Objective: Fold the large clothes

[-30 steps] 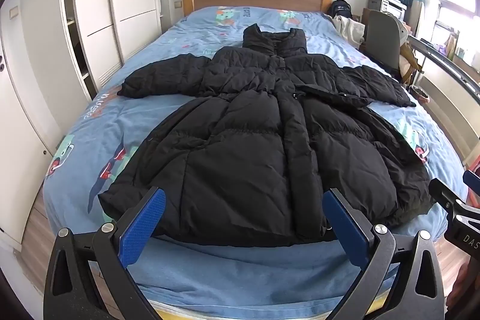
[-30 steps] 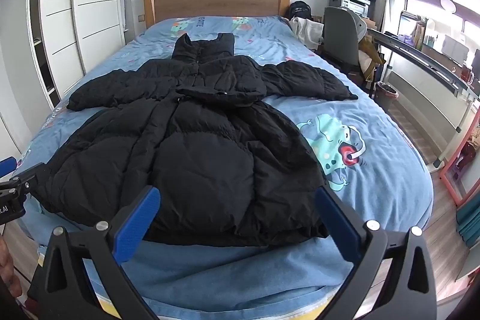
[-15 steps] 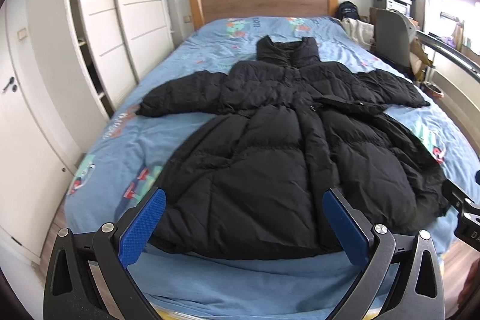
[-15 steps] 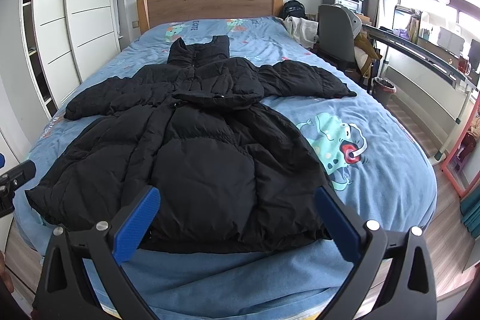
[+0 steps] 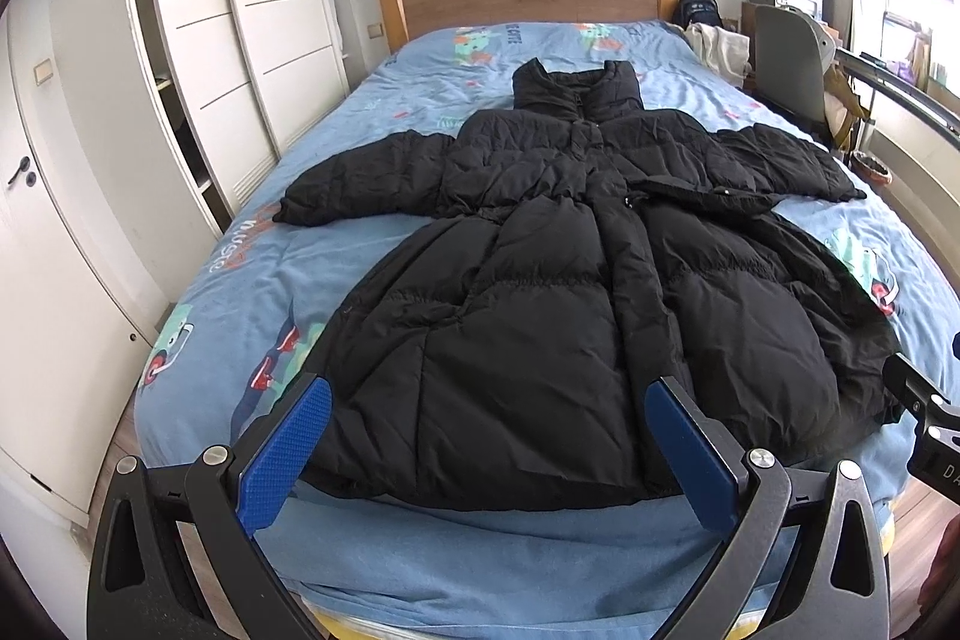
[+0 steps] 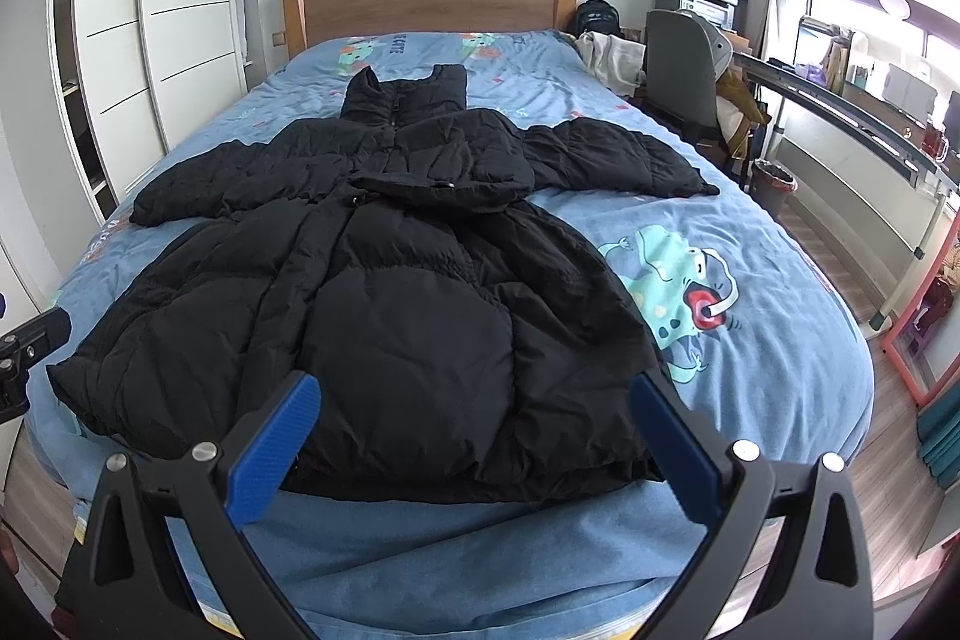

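A long black puffer coat (image 5: 570, 292) (image 6: 384, 292) lies flat and front side up on a bed, collar toward the headboard, both sleeves spread sideways, hem at the near edge. My left gripper (image 5: 487, 454) hovers open just short of the hem, its blue pads wide apart and nothing between them. My right gripper (image 6: 474, 445) is likewise open before the hem, a little further right. Part of the right gripper's body (image 5: 927, 430) shows at the right edge of the left wrist view.
The bed has a blue cartoon-print sheet (image 5: 252, 292) (image 6: 750, 340) and a wooden headboard (image 6: 432, 1). White wardrobes (image 5: 198, 58) line the left side. A grey chair (image 6: 681, 70), a desk (image 6: 852, 112) and a bin (image 6: 774, 187) stand to the right. Wooden floor borders the bed.
Both grippers have drawn back and risen slightly from the hem, so more of the coat and bed shows. The coat has not moved. Both stay open.
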`<move>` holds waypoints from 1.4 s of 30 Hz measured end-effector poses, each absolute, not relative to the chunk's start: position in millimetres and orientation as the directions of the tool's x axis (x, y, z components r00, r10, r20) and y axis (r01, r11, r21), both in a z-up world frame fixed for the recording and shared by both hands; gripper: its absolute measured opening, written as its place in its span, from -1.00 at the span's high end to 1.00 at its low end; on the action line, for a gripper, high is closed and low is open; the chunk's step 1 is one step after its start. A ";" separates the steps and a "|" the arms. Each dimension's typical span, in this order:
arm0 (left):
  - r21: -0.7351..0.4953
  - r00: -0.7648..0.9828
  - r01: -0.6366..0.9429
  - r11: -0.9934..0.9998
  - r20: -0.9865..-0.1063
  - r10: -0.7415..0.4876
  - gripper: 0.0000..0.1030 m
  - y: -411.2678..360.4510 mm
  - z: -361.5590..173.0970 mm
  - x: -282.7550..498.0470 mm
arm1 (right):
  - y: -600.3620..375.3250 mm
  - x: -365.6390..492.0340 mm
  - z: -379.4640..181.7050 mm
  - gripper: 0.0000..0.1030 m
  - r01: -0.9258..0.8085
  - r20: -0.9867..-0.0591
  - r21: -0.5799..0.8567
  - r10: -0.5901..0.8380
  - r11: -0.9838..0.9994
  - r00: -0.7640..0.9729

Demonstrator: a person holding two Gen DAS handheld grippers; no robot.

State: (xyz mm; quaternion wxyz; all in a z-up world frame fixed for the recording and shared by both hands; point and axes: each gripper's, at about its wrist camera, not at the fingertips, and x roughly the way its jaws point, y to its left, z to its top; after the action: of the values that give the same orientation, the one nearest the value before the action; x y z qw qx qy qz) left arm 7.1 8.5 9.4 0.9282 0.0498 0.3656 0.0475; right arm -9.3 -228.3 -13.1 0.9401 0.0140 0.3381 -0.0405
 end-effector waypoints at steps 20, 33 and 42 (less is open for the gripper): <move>0.125 0.658 -0.044 0.991 -0.743 0.123 -0.99 12.8 -14.0 16.3 | -227.0 -0.3 -27.9 -1.00 0.081 -0.675 -0.009 -0.066 0.997 0.735; 0.067 0.604 -0.041 0.997 -0.793 0.079 -0.99 21.8 -28.6 21.1 | -228.6 5.0 -36.8 -1.00 0.062 -0.689 0.008 -0.039 0.998 0.724; 0.107 0.603 -0.159 0.981 -0.777 0.183 -0.99 57.4 -6.2 50.7 | -257.6 44.1 -14.5 -1.00 0.067 -0.672 0.080 0.004 0.995 0.741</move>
State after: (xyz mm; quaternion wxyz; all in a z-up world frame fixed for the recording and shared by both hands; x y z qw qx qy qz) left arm 50.7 57.4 -6.2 0.8951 0.0135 0.4354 0.0954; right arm 44.1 -257.6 -14.5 0.9317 0.0495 0.3595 -0.0170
